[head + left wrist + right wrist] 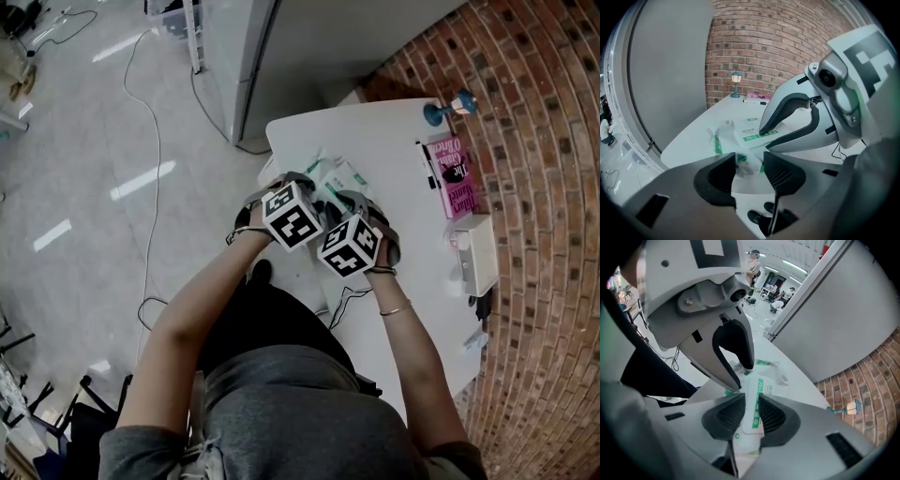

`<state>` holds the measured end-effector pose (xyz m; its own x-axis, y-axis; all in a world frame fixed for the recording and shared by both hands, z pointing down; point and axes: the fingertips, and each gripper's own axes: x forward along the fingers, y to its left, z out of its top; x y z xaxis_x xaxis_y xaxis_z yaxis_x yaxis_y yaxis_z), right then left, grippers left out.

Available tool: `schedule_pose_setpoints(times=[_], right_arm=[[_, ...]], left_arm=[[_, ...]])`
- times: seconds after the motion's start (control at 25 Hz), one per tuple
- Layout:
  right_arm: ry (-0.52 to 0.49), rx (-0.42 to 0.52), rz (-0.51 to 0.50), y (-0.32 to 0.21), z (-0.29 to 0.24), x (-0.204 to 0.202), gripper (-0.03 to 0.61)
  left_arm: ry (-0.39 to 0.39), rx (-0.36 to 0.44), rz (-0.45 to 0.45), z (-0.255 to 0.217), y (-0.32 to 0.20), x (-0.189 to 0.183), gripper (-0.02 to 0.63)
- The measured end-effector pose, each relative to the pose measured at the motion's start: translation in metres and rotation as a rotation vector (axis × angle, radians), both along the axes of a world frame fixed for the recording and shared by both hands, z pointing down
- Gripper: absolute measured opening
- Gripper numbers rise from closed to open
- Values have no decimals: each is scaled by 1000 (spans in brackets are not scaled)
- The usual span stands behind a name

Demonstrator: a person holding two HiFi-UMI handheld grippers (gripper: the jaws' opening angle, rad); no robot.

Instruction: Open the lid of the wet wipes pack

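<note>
Right now the wet wipes pack [333, 178] lies at the worktop's [394, 141] near corner, its crumpled end pinched in my left gripper [749, 168], while my right gripper [751, 412], jaws narrowly apart, sits directly over the lid flap [759, 387], which runs lengthwise away from it.

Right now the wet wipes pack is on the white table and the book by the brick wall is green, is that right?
Not quite: the book is pink, not green, as the head view shows. The rest holds: the wet wipes pack is on the white table, and the book lies by the brick wall.
</note>
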<state>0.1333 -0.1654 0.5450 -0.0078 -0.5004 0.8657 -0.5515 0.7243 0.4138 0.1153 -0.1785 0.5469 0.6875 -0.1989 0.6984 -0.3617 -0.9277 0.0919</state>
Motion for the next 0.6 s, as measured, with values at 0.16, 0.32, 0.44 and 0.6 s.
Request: schedule_pose_setpoints(times=[0.16, 0.32, 0.44, 0.6], right_arm=[[-24, -10, 21, -1, -1, 0, 87], [-32, -38, 35, -1, 1, 1, 77], [-21, -47, 27, -1, 2, 0, 71], [-16, -45, 25, 0, 1, 0, 61]], left_arm=[[-1, 2, 2, 0, 0, 0, 193], [-4, 0, 4, 1, 0, 0, 193], [-4, 1, 4, 0, 0, 0, 193], [-4, 4, 6, 0, 0, 1, 193]])
